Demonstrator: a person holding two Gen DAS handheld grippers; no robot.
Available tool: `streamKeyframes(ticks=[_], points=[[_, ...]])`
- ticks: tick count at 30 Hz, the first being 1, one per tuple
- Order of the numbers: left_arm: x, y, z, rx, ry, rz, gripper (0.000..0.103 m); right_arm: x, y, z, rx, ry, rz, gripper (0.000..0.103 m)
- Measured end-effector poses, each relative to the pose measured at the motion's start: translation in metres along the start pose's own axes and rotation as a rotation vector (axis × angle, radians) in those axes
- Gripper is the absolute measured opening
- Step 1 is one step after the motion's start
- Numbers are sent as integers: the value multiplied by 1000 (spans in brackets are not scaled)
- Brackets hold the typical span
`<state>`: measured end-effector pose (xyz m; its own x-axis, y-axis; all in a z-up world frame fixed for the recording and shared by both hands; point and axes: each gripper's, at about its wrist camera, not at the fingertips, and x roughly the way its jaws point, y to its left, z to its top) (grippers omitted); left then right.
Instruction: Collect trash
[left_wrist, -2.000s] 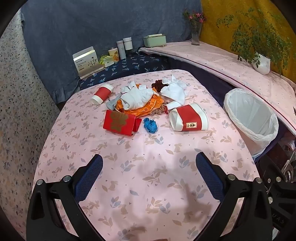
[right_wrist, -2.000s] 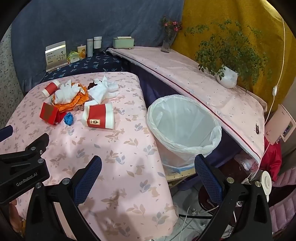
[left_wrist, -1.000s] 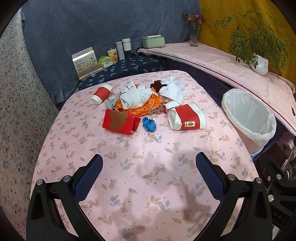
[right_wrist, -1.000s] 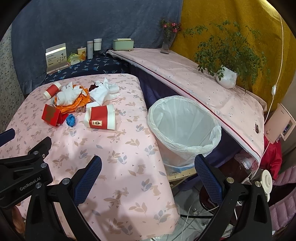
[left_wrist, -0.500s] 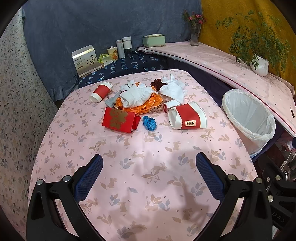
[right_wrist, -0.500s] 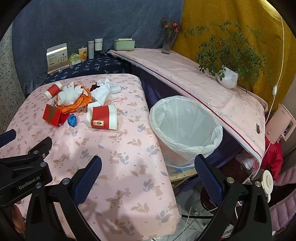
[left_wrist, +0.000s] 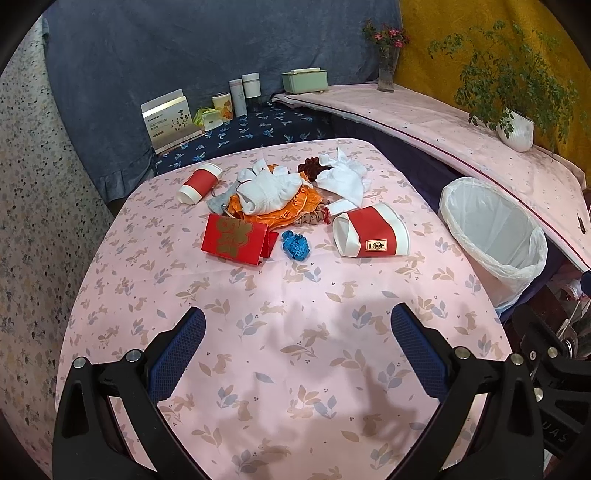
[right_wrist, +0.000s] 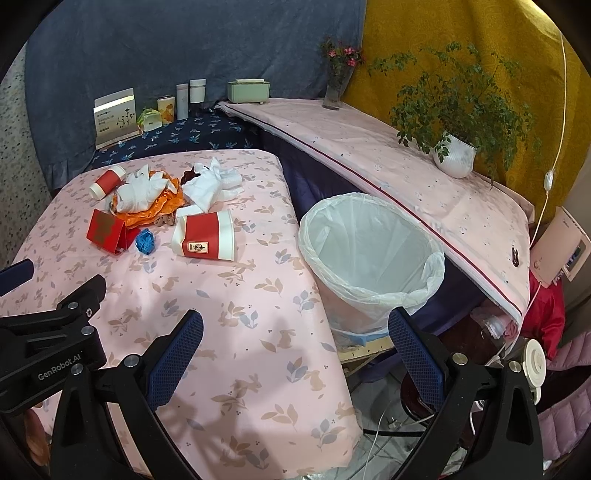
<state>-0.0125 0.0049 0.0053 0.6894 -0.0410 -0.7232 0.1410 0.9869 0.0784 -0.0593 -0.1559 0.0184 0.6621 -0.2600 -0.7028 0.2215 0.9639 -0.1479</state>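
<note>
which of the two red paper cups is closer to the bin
The large red cup, lying on its side nearest the bin; the small cup lies far across the pile.

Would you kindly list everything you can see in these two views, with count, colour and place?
table: one, pink leaf-print cloth, centre
large paper cup: one, red and white, on its side, table right
small paper cup: one, red and white, on its side, table far left
red box: one, red with gold, table middle
blue scrap: one, blue, beside the red box
tissues: several, white, on the orange wrapper
trash bin: one, white liner, right of the table
potted plant: one, green in a white pot, right ledge
flower vase: one, far ledge
left hand-held gripper: open, above the table's near part
right hand-held gripper: open, at the table's near right edge
</note>
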Motion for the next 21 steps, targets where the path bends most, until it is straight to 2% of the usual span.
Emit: streamKeyframes(ticks=[21], points=[[-3, -3, -2, 15, -7, 1, 96, -1, 1, 0, -2, -4, -5, 96]])
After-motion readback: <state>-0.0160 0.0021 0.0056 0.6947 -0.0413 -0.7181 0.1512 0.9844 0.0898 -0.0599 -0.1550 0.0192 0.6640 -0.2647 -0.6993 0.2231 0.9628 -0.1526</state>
